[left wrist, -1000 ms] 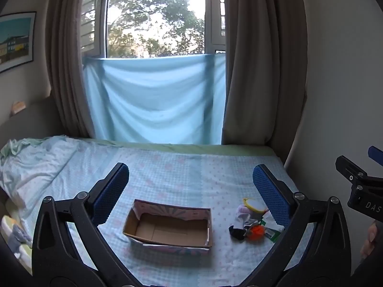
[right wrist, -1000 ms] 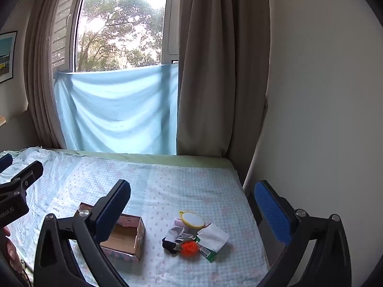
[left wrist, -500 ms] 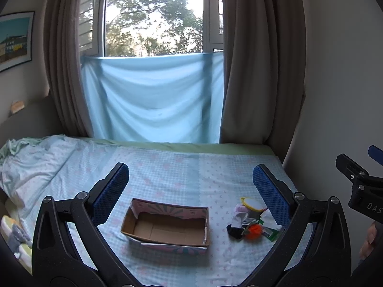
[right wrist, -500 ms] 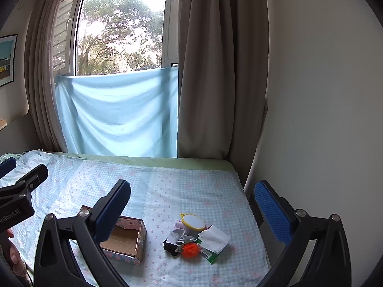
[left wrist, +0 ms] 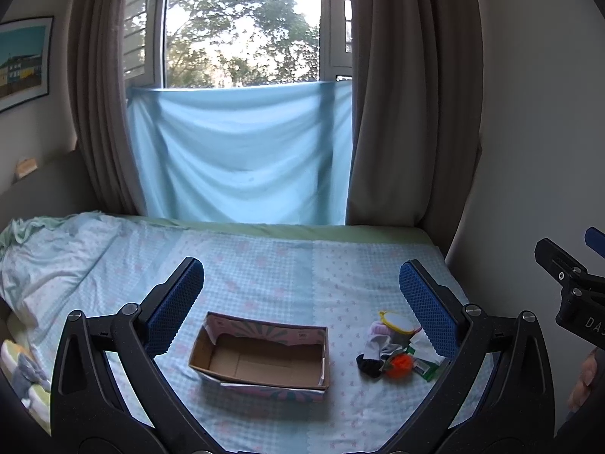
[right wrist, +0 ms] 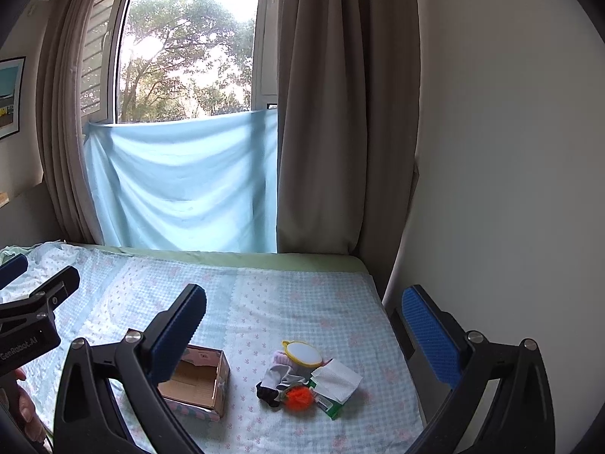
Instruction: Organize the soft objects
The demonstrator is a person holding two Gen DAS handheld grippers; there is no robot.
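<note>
Soft items lie heaped at lower centre-right of the right wrist view: an orange pom-pom (right wrist: pixel 298 397), a grey-and-black sock (right wrist: pixel 278 382), a white tissue (right wrist: pixel 336 378) and a yellow-rimmed round mirror (right wrist: pixel 302 353), touching one another on the checked bedsheet (right wrist: pixel 302 302). Just left sits an open cardboard box (left wrist: pixel 261 355). Both the left gripper (left wrist: pixel 302 302) and right gripper (right wrist: pixel 314 325) hover above, jaws spread wide, holding nothing.

Soft-object heap (right wrist: pixel 302 382) beside empty box (left wrist: pixel 261 359)
</note>
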